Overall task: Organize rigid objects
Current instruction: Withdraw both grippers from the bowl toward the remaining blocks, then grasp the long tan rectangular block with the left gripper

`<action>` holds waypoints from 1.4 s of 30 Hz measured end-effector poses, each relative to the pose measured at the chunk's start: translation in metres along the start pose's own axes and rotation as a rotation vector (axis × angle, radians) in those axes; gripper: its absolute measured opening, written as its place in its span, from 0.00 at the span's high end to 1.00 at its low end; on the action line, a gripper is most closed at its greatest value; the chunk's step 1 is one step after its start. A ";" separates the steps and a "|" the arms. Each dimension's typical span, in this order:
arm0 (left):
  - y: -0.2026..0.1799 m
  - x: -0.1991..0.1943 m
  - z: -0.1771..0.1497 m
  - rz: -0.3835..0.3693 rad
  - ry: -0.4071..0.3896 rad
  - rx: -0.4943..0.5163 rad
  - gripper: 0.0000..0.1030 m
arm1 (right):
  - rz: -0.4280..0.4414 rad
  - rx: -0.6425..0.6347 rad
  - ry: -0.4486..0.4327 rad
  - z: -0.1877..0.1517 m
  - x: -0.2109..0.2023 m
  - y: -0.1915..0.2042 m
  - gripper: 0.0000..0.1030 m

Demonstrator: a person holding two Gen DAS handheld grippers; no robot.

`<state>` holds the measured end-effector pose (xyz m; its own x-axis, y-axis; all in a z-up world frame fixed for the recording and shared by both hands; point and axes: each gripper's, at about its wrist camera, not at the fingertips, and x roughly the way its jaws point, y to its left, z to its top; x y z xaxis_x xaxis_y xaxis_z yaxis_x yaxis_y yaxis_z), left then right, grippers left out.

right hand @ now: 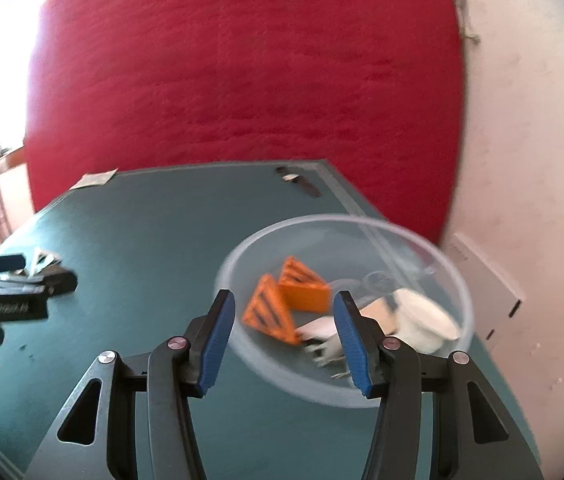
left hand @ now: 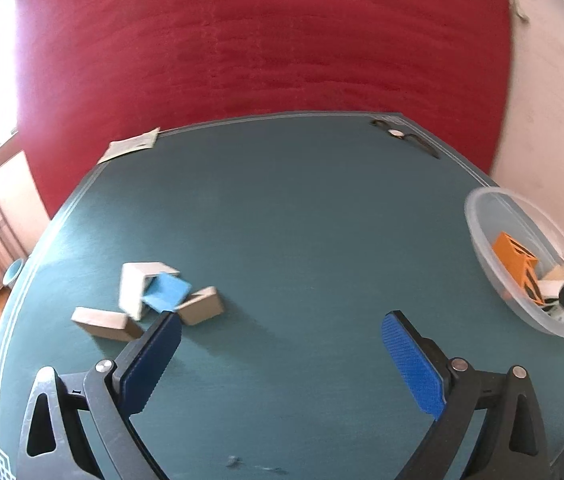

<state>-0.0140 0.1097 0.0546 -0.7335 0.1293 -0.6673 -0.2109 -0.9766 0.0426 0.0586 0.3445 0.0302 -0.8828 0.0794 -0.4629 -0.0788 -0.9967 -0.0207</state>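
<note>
On the teal-green desk (left hand: 302,220), toward its left side, a loose cluster of small rigid blocks waits: a white angled block (left hand: 137,286), a flat blue square block (left hand: 166,291) leaning on it, and two tan cardboard-coloured blocks, one long (left hand: 101,322) and one short (left hand: 201,306). Empty, the left claw (left hand: 282,340) has its blue pads spread wide, nothing between them. Its left pad's tip overlaps the cluster's near edge in the left wrist view, so the blocks lie ahead and to the left of the claw's centre line.

At the desk's right edge sits a clear round plastic bowl (right hand: 434,248) already holding two orange triangular pieces (right hand: 282,304), a white cup-like piece (right hand: 422,320) and some pale bits. Just before and above the bowl's near rim hovers the right claw (right hand: 286,328), jaws narrowly parted, gripping nothing.

The left hand is clearly the nearer one to the remaining blocks. The long tan block's long axis runs roughly left to right across the view, about the same way the left claw's jaws open, so a grasp would probably need a turn of the wrist.
</note>
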 end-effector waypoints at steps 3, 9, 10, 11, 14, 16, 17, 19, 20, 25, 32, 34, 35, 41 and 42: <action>0.016 -0.001 -0.001 0.014 -0.004 -0.033 0.01 | 0.037 -0.034 0.012 -0.006 -0.003 0.016 0.49; 0.050 -0.003 -0.001 0.063 -0.012 -0.105 0.01 | 0.119 -0.119 0.037 -0.017 -0.009 0.051 0.48; 0.054 -0.002 -0.001 0.070 -0.013 -0.114 0.01 | 0.125 -0.124 0.040 -0.017 -0.008 0.053 0.48; 0.059 -0.003 -0.002 0.079 -0.014 -0.126 0.01 | 0.136 -0.132 0.045 -0.018 -0.009 0.056 0.48; 0.076 -0.005 -0.005 0.114 -0.020 -0.153 0.01 | 0.154 -0.140 0.064 -0.021 -0.007 0.061 0.48; 0.085 -0.005 -0.007 0.132 -0.018 -0.166 0.01 | 0.157 -0.138 0.074 -0.022 -0.006 0.061 0.48; 0.088 -0.005 -0.009 0.138 -0.015 -0.170 0.01 | 0.158 -0.134 0.080 -0.023 -0.005 0.060 0.48; 0.096 -0.002 -0.012 0.156 -0.007 -0.176 0.01 | 0.158 -0.125 0.086 -0.023 -0.005 0.058 0.48; 0.099 -0.001 -0.013 0.162 -0.003 -0.179 0.01 | 0.159 -0.120 0.089 -0.023 -0.005 0.057 0.48; 0.115 0.009 -0.016 0.194 0.023 -0.194 0.01 | 0.169 -0.117 0.105 -0.021 -0.003 0.058 0.48; 0.127 0.027 -0.016 0.216 0.064 -0.205 0.01 | 0.171 -0.117 0.112 -0.022 -0.006 0.058 0.48; 0.129 0.031 -0.016 0.208 0.077 -0.201 0.01 | 0.172 -0.115 0.115 -0.021 -0.005 0.058 0.48; 0.130 0.033 -0.015 0.196 0.084 -0.199 0.01 | 0.172 -0.114 0.116 -0.021 -0.005 0.058 0.48; 0.134 0.039 -0.013 0.175 0.106 -0.200 0.01 | 0.171 -0.119 0.120 -0.021 -0.004 0.059 0.48; 0.136 0.040 -0.013 0.168 0.112 -0.205 0.01 | 0.171 -0.120 0.120 -0.021 -0.004 0.059 0.48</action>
<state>-0.0641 -0.0201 0.0241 -0.6690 -0.0456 -0.7419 0.0508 -0.9986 0.0155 0.0676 0.2846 0.0121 -0.8165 -0.0861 -0.5709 0.1288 -0.9911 -0.0347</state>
